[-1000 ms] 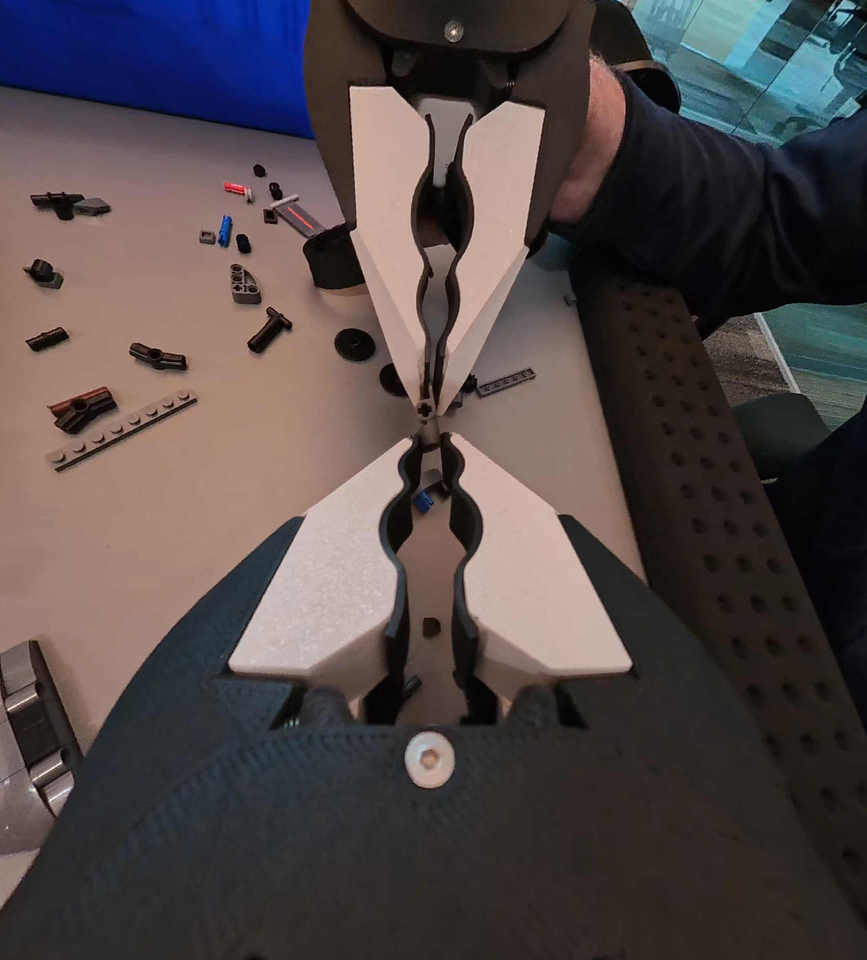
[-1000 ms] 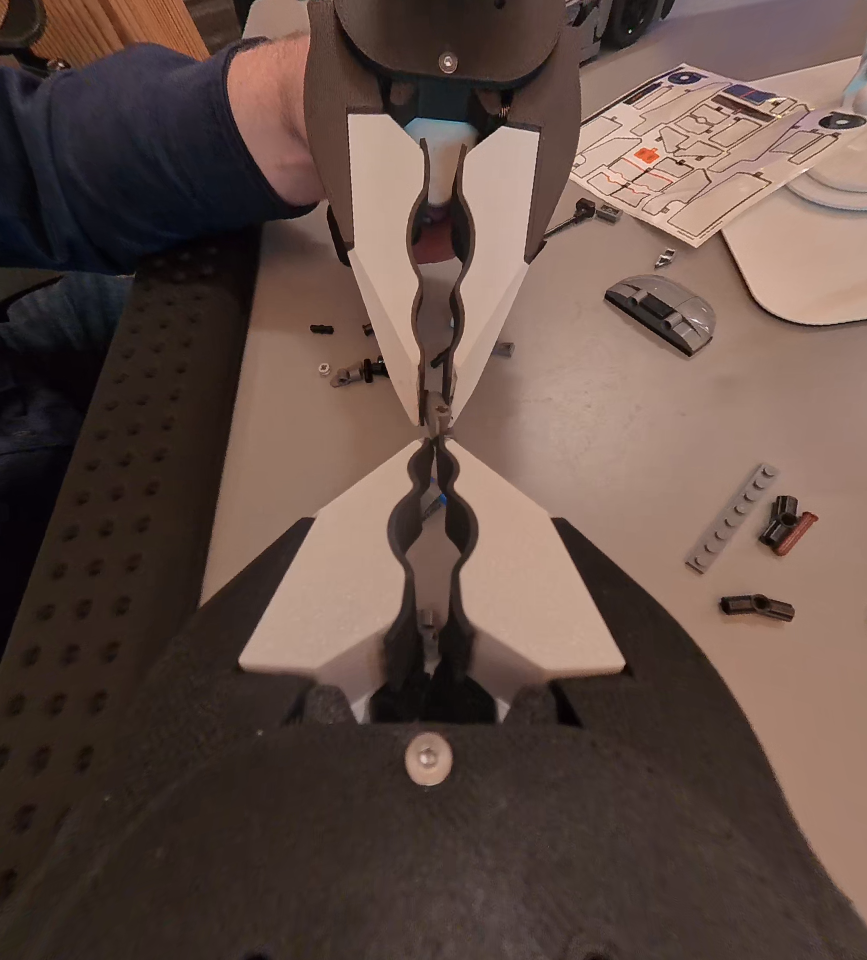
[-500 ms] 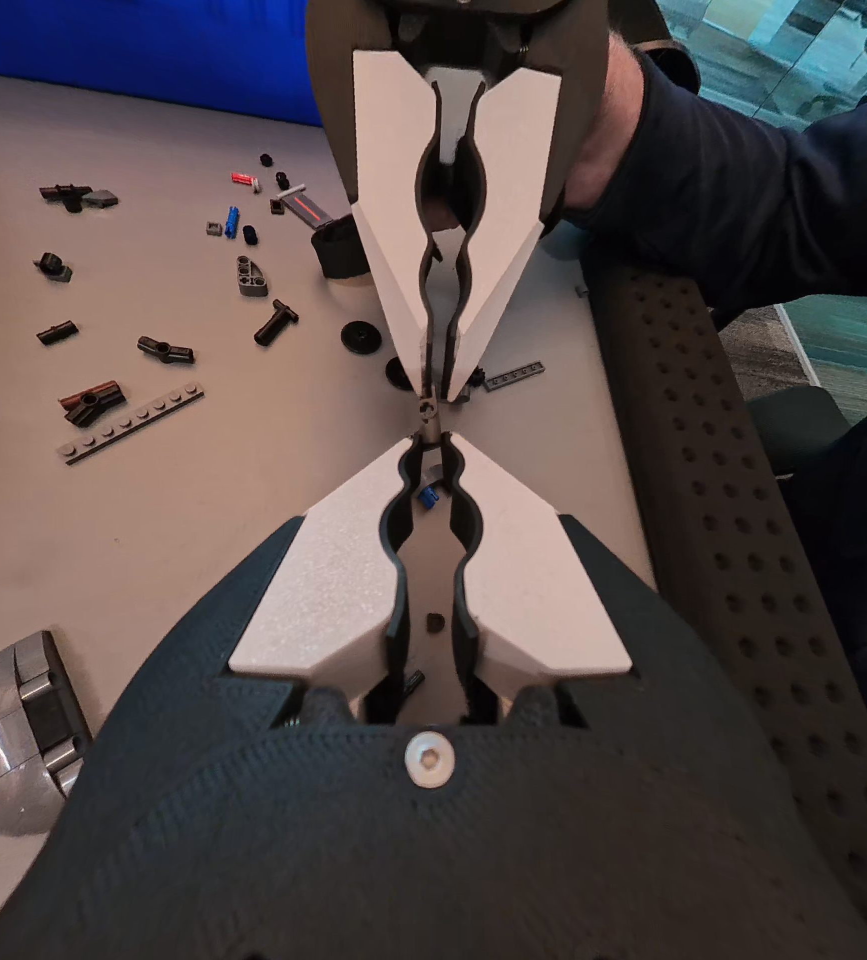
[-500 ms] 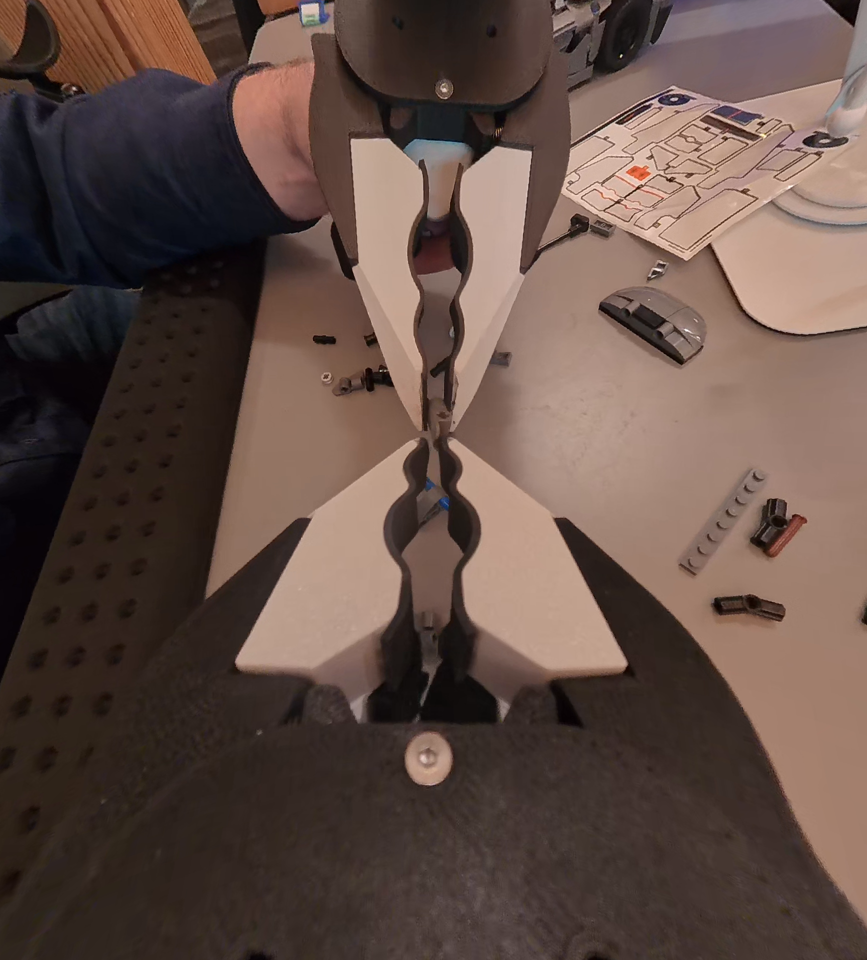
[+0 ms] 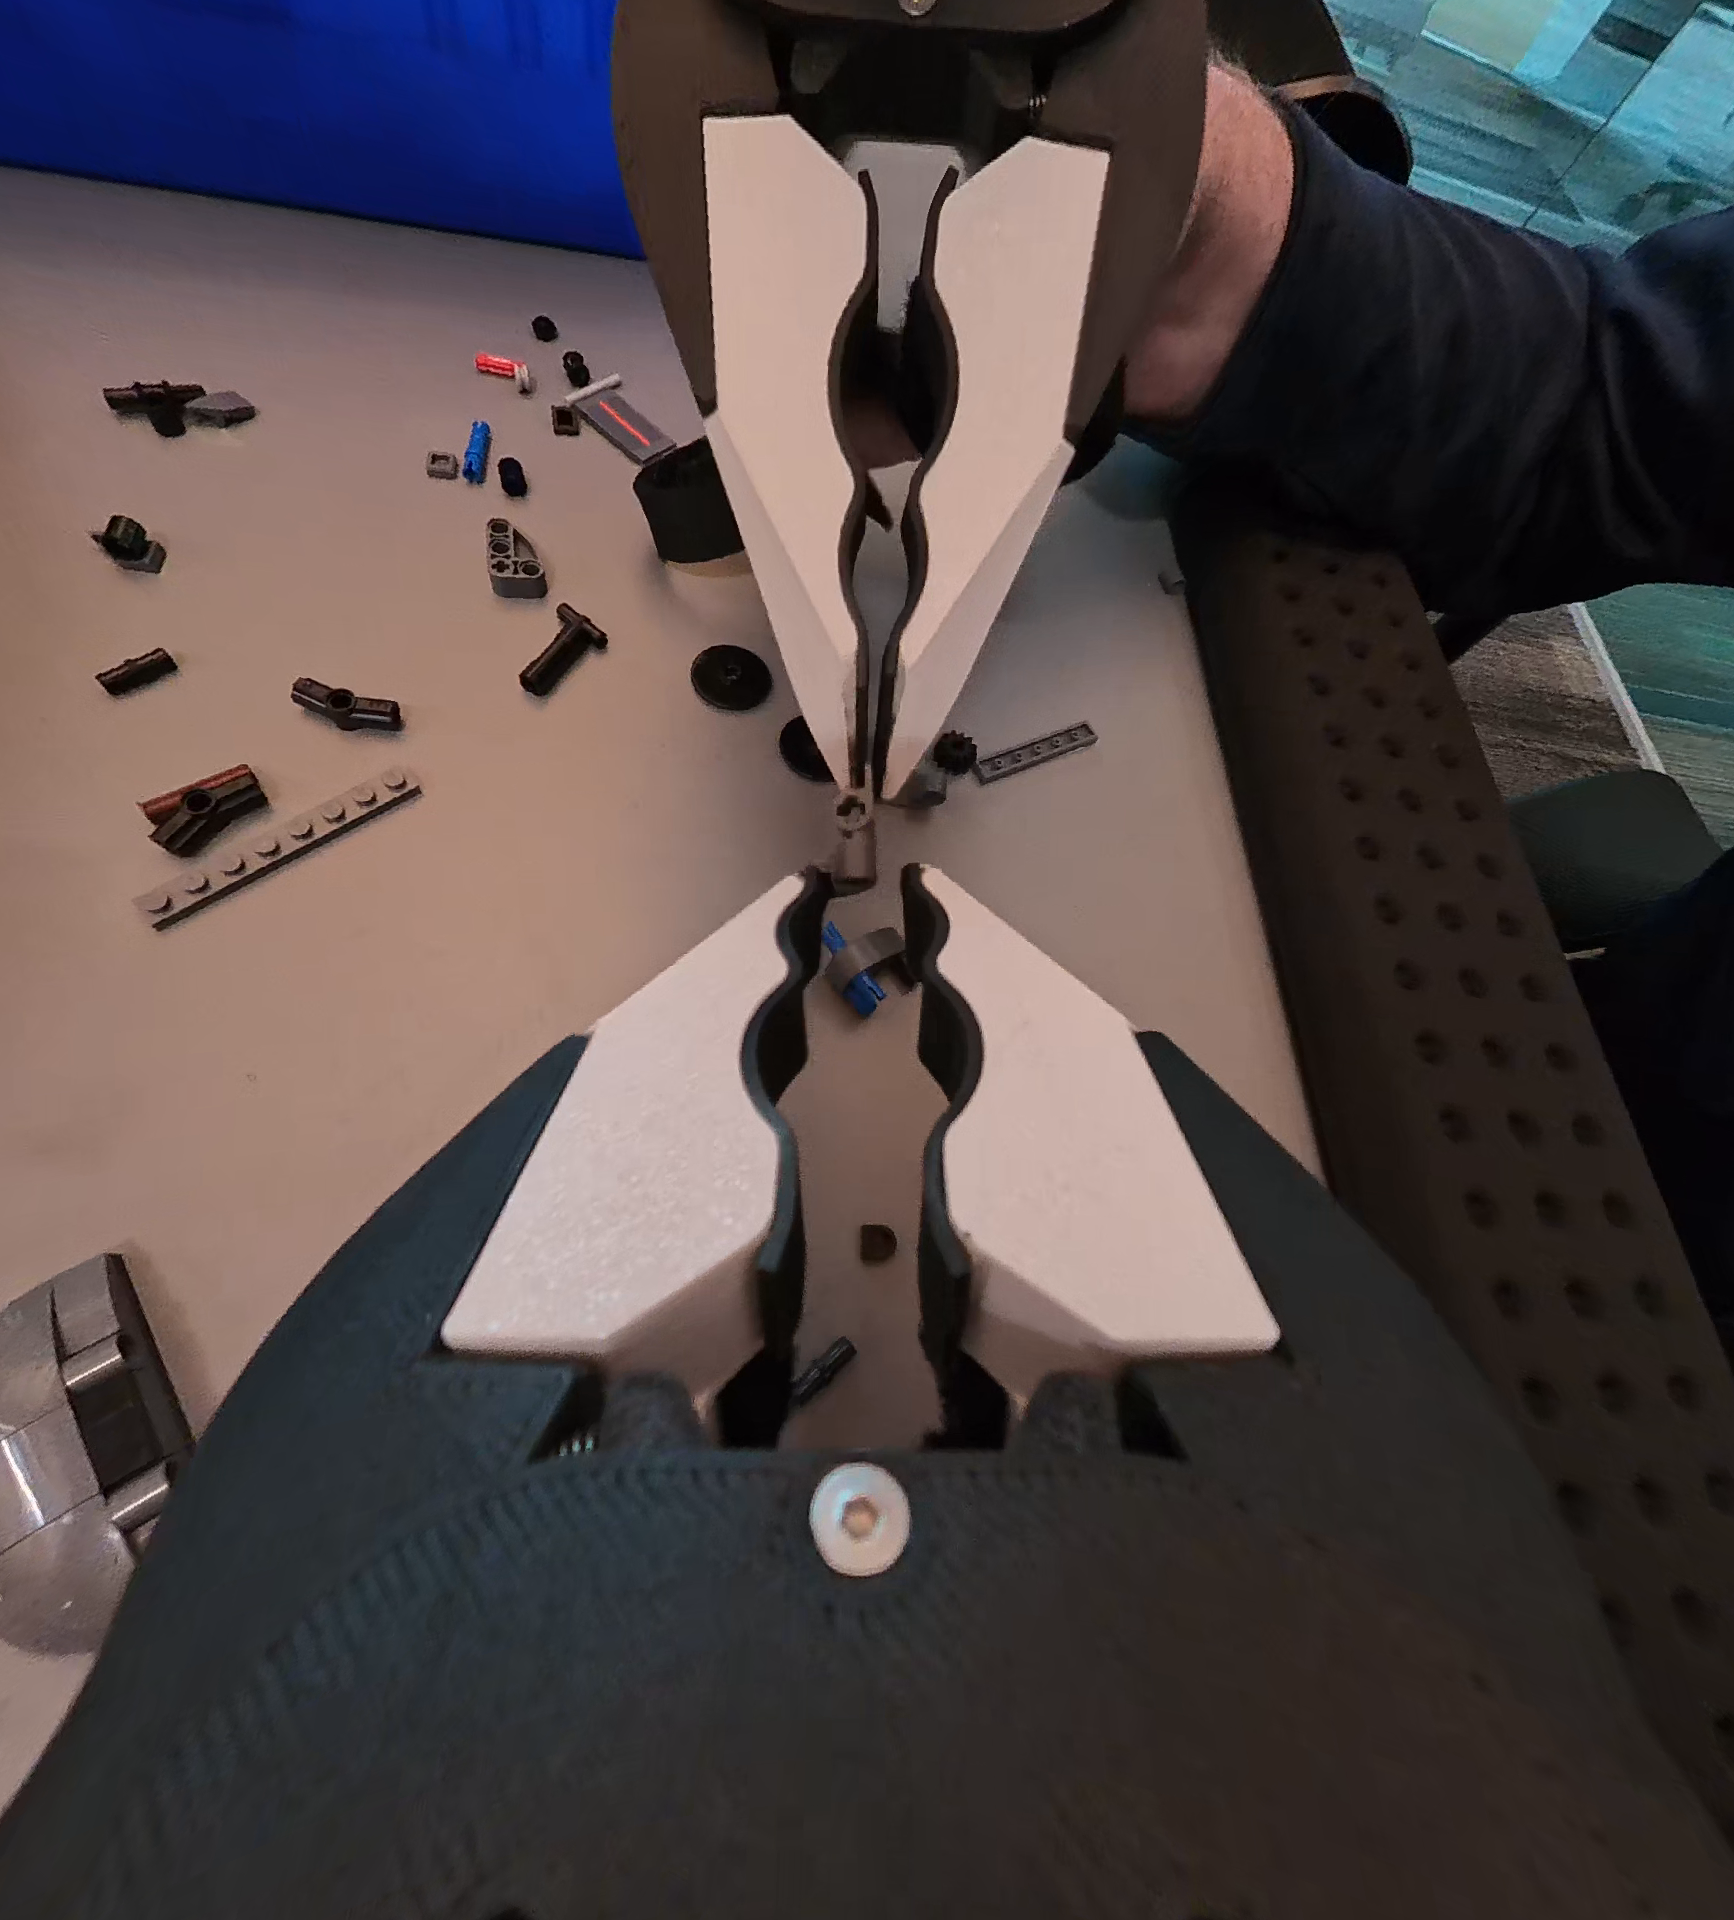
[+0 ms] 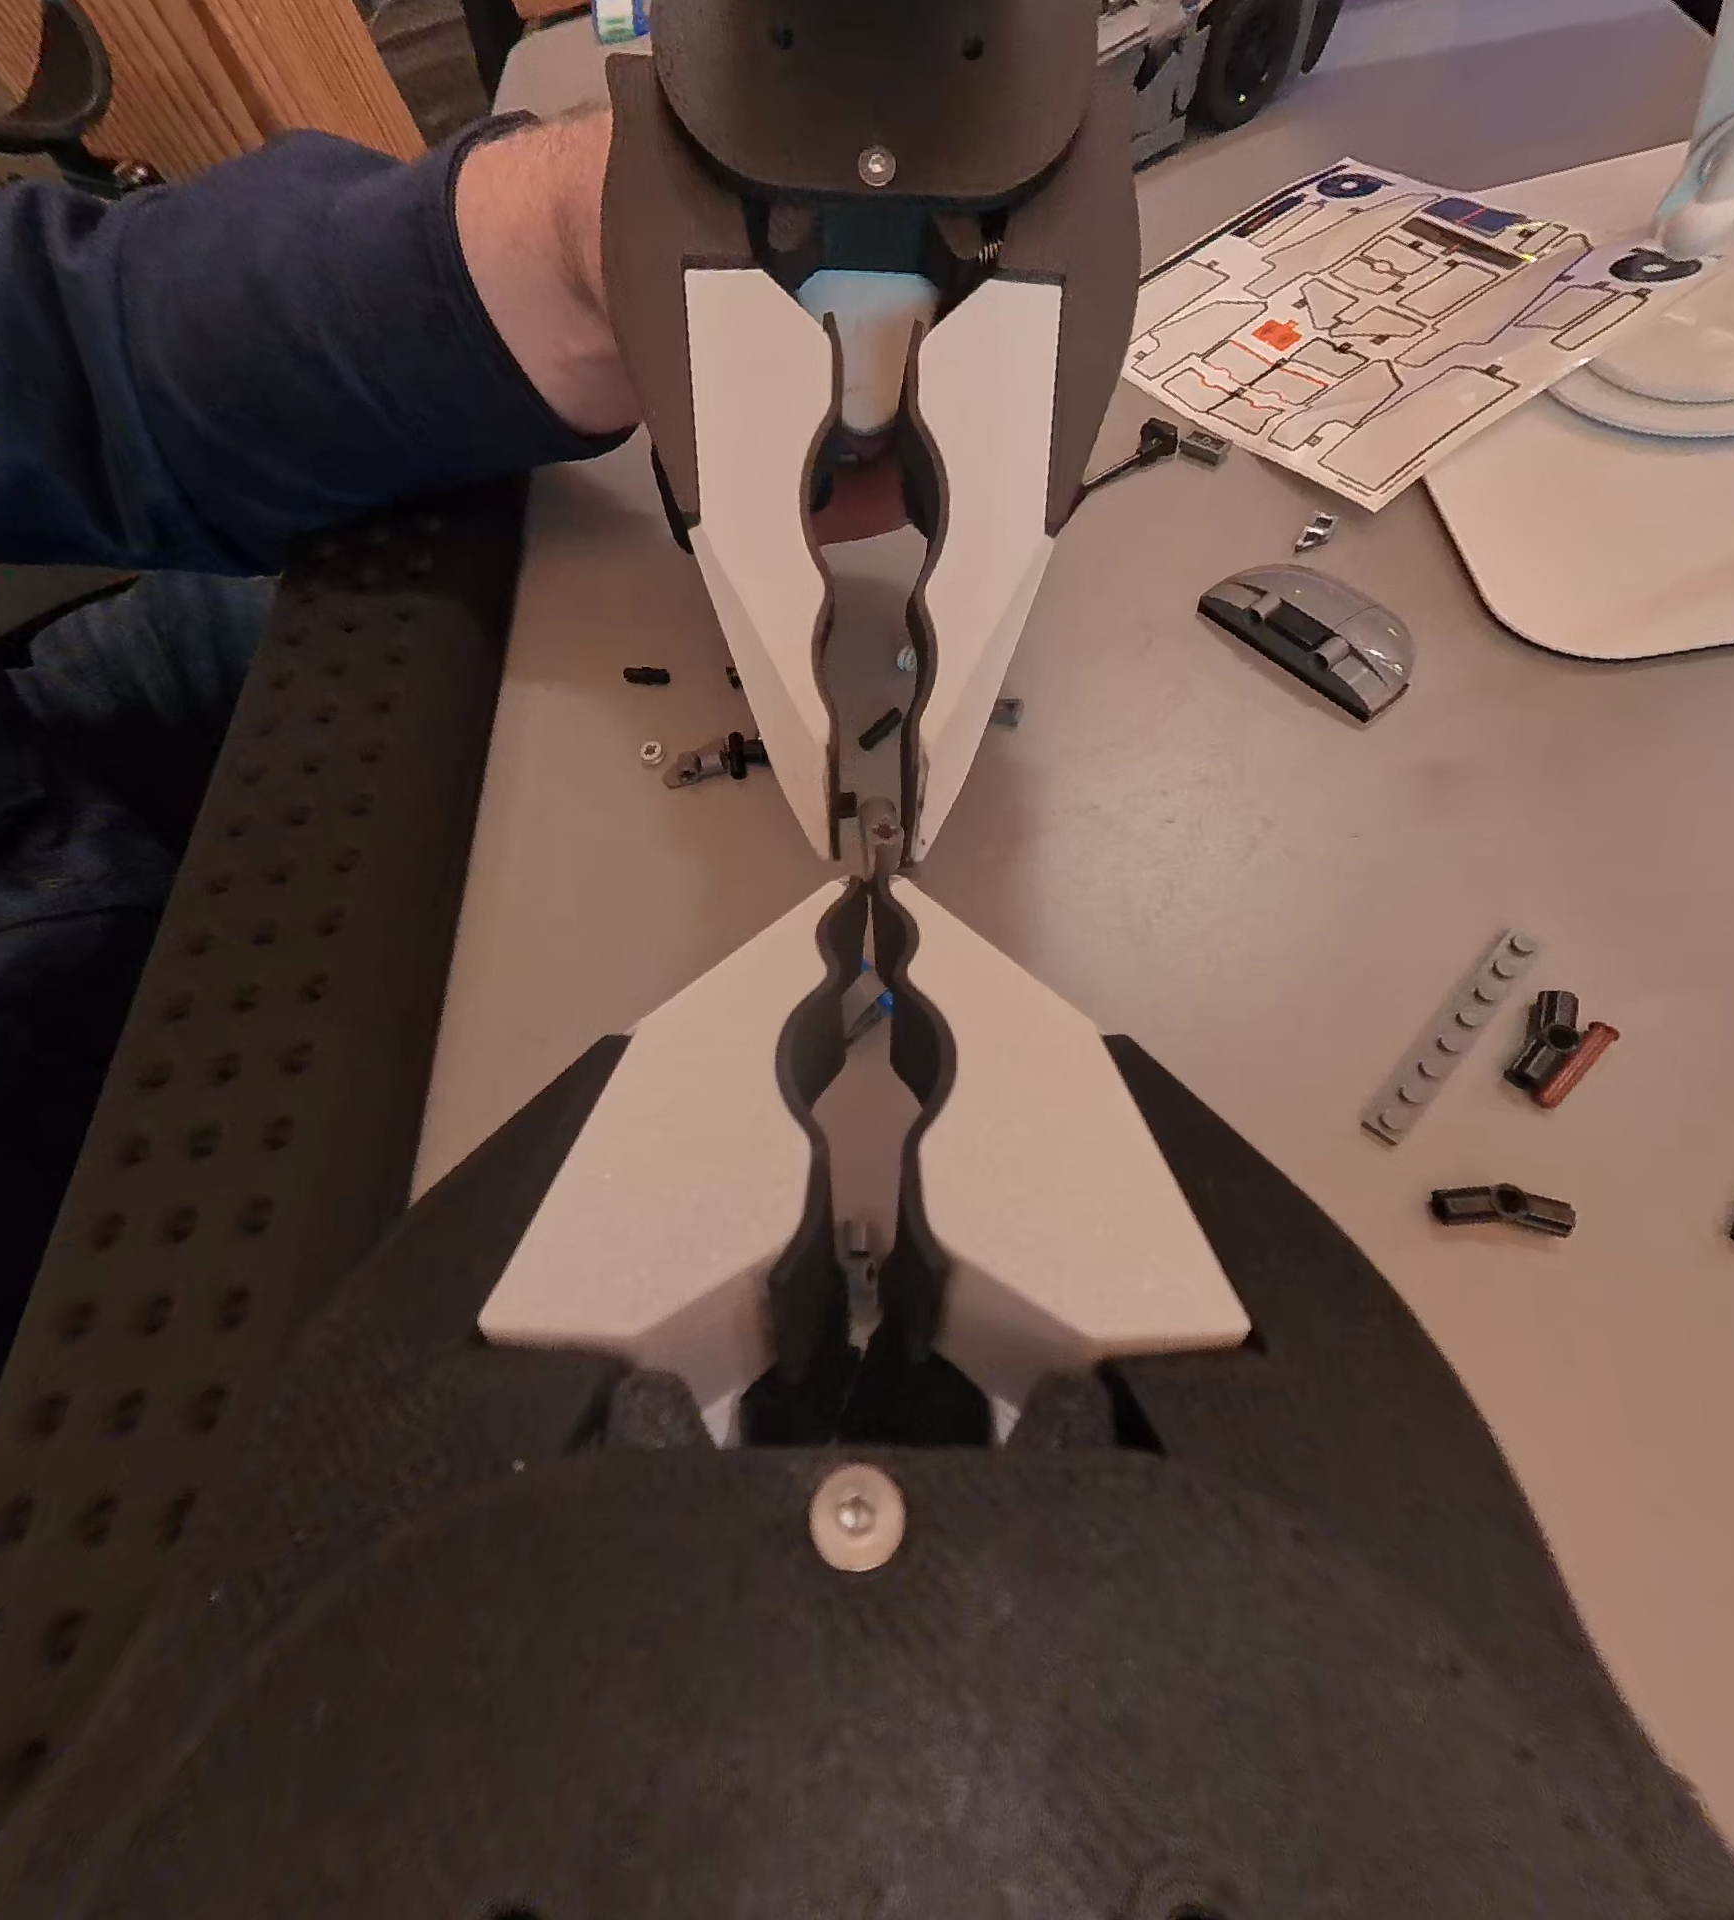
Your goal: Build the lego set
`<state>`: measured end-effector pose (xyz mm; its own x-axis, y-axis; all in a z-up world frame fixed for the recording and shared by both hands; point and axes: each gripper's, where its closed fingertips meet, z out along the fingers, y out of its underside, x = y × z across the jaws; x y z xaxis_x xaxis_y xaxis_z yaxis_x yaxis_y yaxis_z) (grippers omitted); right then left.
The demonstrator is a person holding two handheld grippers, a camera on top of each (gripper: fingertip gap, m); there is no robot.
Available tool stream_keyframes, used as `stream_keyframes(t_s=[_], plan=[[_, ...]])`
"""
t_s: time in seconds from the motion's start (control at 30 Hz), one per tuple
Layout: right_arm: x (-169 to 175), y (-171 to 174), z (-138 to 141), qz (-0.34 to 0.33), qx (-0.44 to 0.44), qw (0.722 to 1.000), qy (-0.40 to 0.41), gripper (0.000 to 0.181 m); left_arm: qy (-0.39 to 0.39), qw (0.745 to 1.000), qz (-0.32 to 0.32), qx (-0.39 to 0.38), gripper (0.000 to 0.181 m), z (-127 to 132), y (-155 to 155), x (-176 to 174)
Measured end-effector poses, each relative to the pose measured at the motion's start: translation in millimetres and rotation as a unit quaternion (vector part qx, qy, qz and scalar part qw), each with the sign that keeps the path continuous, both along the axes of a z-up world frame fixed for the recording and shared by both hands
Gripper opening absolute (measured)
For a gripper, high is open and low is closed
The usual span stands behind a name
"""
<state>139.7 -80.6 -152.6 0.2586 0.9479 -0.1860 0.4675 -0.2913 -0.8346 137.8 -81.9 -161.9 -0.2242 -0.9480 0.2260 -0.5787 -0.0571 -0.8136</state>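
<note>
My two grippers meet tip to tip above the table's near edge. A small grey connector (image 5: 850, 831) with a cross hole sits between them; it also shows in the right wrist view (image 6: 881, 829). My right gripper (image 6: 868, 888) is shut on one end of it and comes in from the top of the left wrist view (image 5: 865, 784). My left gripper (image 5: 860, 883) is open, its tips standing a little apart on either side of the connector's other end; it shows at the top of the right wrist view (image 6: 871, 836).
A grey piece with a blue pin (image 5: 863, 961) lies on the table under the tips. Loose black and grey parts, a long grey plate (image 5: 276, 842), a curved grey assembly (image 6: 1310, 634) and a sticker sheet (image 6: 1362, 312) lie around. A black perforated chair part (image 5: 1465, 1039) borders the table edge. My left and right fingertips are right by each other.
My left gripper has opened and let go of the grey connector. The right gripper stays shut on it. Both grippers stay tip to tip.
</note>
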Motion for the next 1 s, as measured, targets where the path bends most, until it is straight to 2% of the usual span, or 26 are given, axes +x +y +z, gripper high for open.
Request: stream_keyframes(t_s=[0.3,0.63,1.0], plan=[[0,0,11,-0.002,-0.015,0.999,0.039,0.000,0.022,1.000,-0.001,0.018,0.012,-12,-1,3],[0,-1,9,0.002,-0.002,1.000,0.027,0.000,0.011,0.999,-0.004,0.050,0.000,-8,-1,3],[1,-1,5,0.005,0.005,1.000,0.014,0.000,0.010,0.998,-0.006,0.065,0.000,-8,-1,3]])
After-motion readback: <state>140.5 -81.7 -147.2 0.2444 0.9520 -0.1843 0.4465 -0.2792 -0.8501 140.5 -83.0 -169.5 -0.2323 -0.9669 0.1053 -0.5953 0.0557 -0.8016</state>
